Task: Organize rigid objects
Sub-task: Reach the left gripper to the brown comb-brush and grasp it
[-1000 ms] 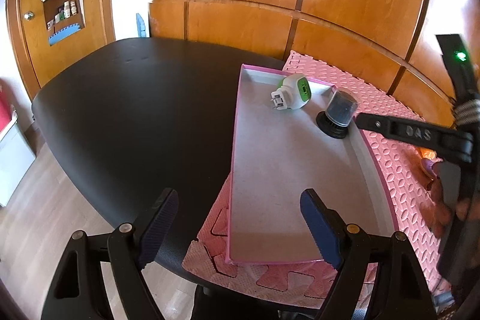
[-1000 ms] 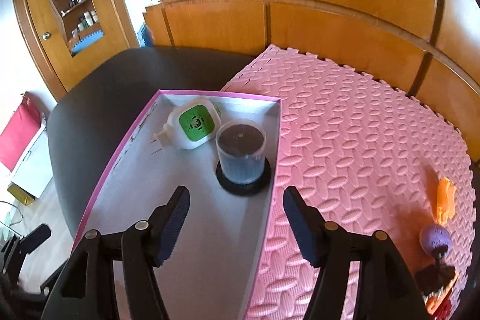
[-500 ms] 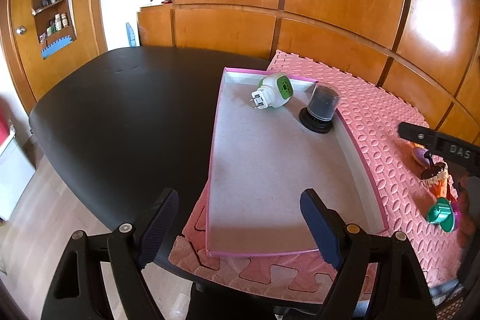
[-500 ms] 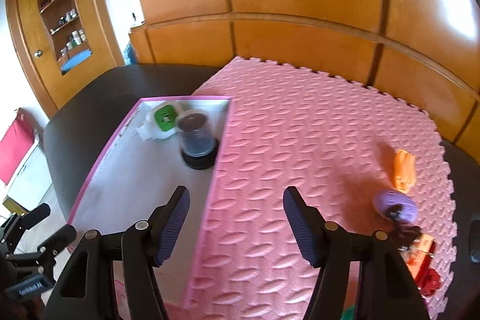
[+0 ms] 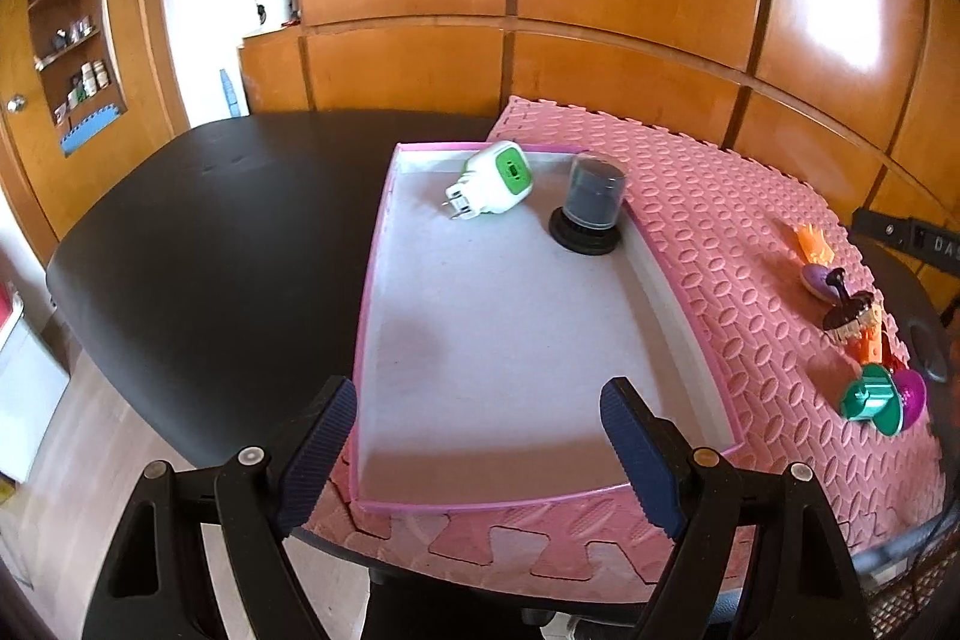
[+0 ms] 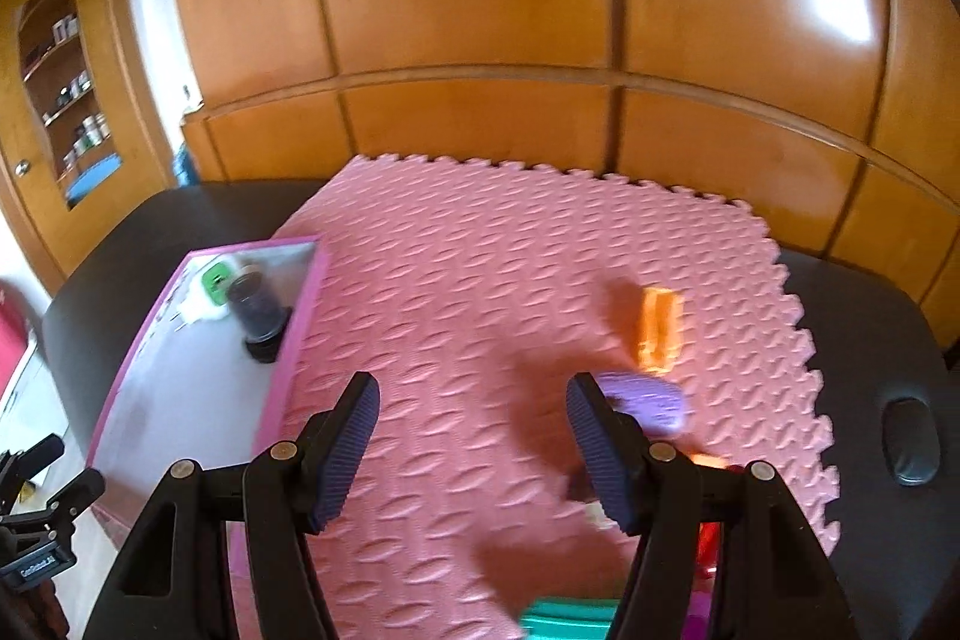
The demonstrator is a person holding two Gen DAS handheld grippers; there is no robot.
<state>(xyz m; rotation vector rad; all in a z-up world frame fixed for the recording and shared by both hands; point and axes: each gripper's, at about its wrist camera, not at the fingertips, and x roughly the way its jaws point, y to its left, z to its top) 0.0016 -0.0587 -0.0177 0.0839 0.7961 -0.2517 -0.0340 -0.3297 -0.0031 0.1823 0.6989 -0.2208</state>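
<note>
A shallow pink-rimmed tray (image 5: 690,292) with a grey floor lies on a pink foam mat (image 5: 708,196), its left side reaching over the black counter (image 5: 228,232). Only two things are inside, both at the far end: a white plug-in device with a green face (image 5: 495,184) lying on its side with its prongs pointing left, and just to its right a smoky clear cup turned upside down on a black round base (image 5: 591,208), close against the tray's right wall. The two stand near each other but apart.

Out on the mat, well apart from the tray to the right, loose items wait: an orange piece (image 6: 659,322), a purple rounded piece (image 6: 651,400) just nearer than it, a dark brush-like toy (image 5: 849,313) and a green round piece (image 5: 870,397) beside a magenta one.

The left hand-held gripper (image 5: 480,454) hovers over the tray's near edge, jaws spread wide with nothing between them. The right hand-held gripper (image 6: 471,442) is above the mat, jaws equally wide and holding nothing, its right finger (image 6: 600,448) overlapping the purple piece in view.
</note>
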